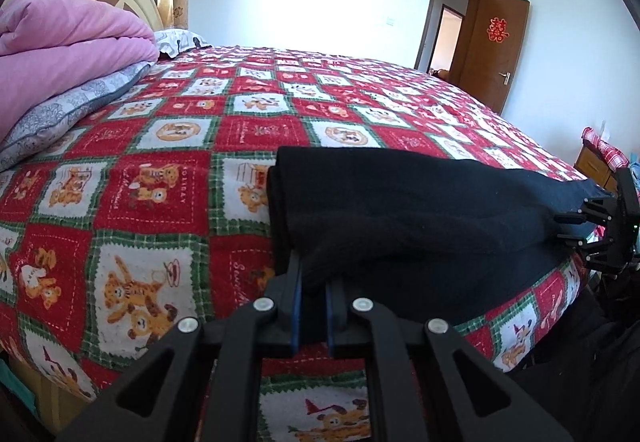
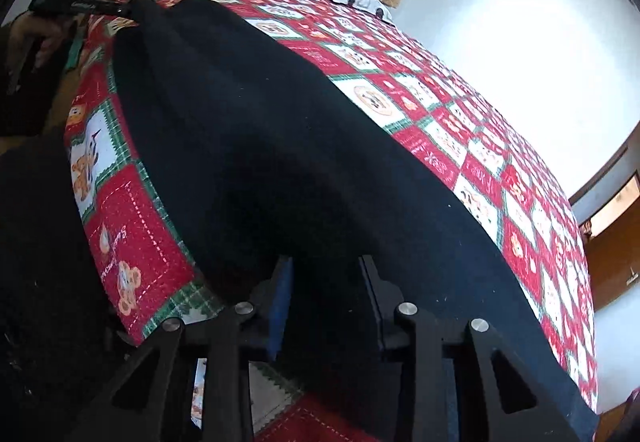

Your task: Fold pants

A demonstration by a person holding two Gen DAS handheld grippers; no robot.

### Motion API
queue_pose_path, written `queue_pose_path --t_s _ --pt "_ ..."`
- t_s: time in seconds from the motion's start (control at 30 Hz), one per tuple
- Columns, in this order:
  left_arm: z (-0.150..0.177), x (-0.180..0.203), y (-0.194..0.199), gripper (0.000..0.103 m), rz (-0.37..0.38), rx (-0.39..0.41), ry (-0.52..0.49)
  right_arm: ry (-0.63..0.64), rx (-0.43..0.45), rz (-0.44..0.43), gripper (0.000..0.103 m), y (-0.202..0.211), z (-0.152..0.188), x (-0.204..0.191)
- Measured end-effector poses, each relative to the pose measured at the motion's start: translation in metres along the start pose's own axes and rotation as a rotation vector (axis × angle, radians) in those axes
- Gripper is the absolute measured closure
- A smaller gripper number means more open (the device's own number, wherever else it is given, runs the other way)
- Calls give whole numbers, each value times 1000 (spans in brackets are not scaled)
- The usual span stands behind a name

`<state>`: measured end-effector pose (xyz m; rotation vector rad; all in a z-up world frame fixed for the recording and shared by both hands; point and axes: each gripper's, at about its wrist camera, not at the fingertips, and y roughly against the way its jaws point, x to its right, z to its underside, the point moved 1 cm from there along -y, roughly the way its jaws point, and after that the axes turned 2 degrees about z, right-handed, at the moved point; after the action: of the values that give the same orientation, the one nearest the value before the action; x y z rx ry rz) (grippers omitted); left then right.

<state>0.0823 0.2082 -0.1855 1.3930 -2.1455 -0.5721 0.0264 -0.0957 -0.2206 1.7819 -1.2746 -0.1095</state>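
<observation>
Left wrist view: pants point(image 1: 420, 210) lie folded along the bed's point(image 1: 200, 162) near edge. Left gripper point(image 1: 314, 306) clamps one end; right gripper point(image 2: 326, 282) stands part open, cloth between its pads, unpinched. Likely releasing; next, left lets go.

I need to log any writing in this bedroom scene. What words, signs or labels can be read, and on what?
"HOLIDAY": beside a bear patch on the bedspread.
Red double-happiness sign "囍": on the wooden door.
Cursive stitching on red patches, small print on the left gripper: too blurred to read.
</observation>
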Motion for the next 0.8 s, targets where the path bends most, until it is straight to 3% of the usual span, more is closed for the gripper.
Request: queue_pose_path --t_s 0.1,0.17,0.2,0.4,0.57,0.8 --pt "-1 1 0 93 -1 0 1 30 9 -2 69 2 2 -4" --pt "-1 0 0 93 3 0 2 46 4 24 85 0 3 -7" --pt "-1 0 1 94 2 1 1 37 3 10 100 0 3 -8" --pt "-6 1 15 93 31 34 4 -8 41 21 101 21 -4 1" --pt "3 -2 17 93 54 29 0 -35 67 -30 101 49 0 5" --pt "23 -3 7 93 58 -23 -4 -24 -32 -65 101 12 19 -18"
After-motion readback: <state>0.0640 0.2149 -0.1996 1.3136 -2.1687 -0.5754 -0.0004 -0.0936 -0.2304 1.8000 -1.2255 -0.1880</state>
